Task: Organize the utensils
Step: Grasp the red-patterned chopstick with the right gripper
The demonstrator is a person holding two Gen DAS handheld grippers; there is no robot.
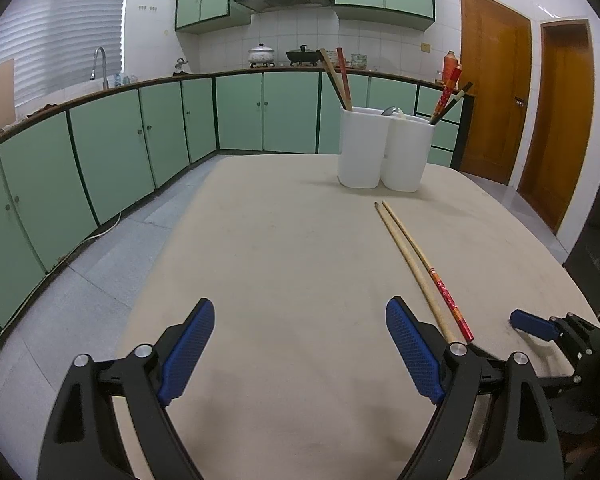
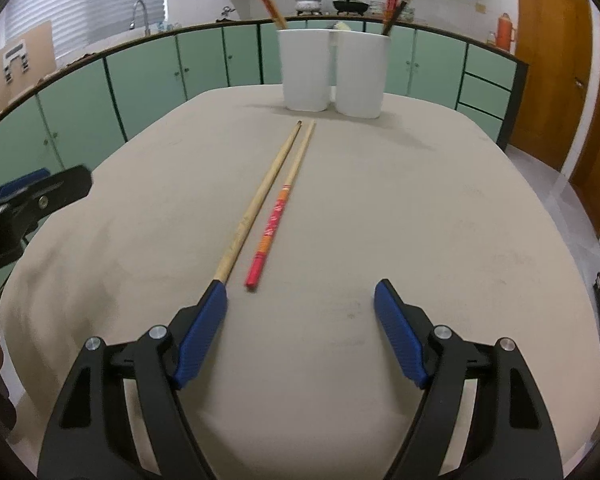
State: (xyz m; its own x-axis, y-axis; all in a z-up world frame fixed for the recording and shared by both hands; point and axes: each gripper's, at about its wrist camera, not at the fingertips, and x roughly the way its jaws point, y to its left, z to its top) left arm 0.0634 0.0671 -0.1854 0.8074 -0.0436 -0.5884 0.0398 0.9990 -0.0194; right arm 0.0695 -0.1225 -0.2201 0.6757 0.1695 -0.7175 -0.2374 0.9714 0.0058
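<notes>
on my right wrist view the right tongs stand wide with nothing gripped, bare counter between the pads, the plain chopstick ending at the left pad's tip and the red-handled chopstick just beside it, mid-frame. both point toward the two white holders at top centre, which hold more chopsticks. on my left wrist view the left tongs also gape wide and hold nothing, the pair lying right of centre.
</notes>
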